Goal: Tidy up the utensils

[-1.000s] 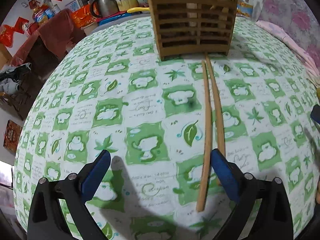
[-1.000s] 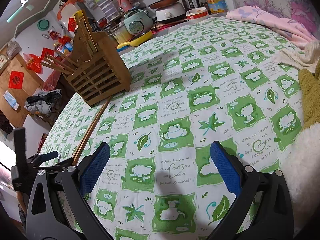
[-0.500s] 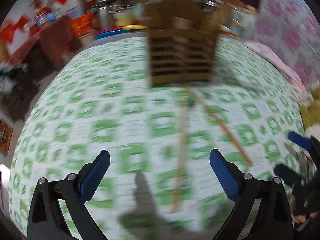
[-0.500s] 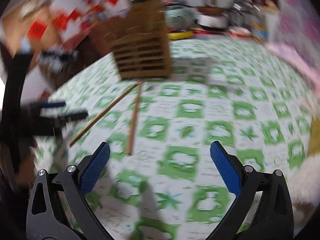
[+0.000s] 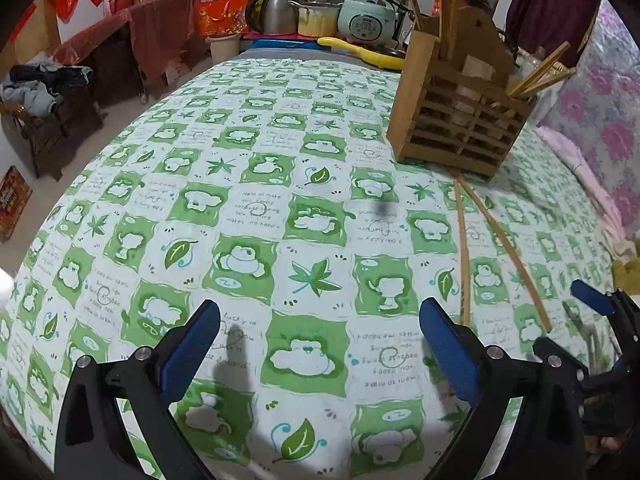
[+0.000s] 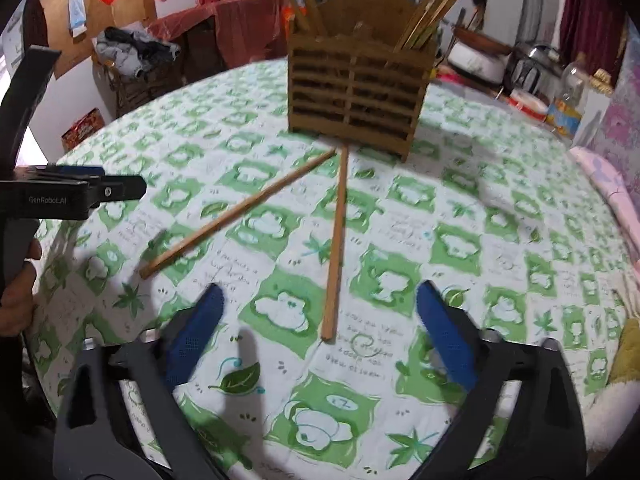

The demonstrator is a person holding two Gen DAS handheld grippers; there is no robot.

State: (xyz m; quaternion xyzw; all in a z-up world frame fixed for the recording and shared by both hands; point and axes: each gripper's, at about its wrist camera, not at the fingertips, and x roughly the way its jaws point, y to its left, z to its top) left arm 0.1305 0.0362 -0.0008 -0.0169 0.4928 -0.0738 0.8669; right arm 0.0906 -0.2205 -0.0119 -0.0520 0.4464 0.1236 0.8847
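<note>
A green-and-white patterned cloth [image 5: 280,216] covers the table; behind stand a kettle [image 5: 276,10], a rice cooker [image 5: 370,18].

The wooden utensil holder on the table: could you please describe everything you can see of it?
The wooden utensil holder is a light-brown box with slatted, open-gapped sides and a taller arched back panel with a small hole near its top. It stands upright on the green-and-white tablecloth. Bundles of chopsticks stick out of its top at the left and right, leaning outward. Two loose chopsticks lie on the cloth in front, their far ends reaching its base. Neither gripper touches it.
</note>
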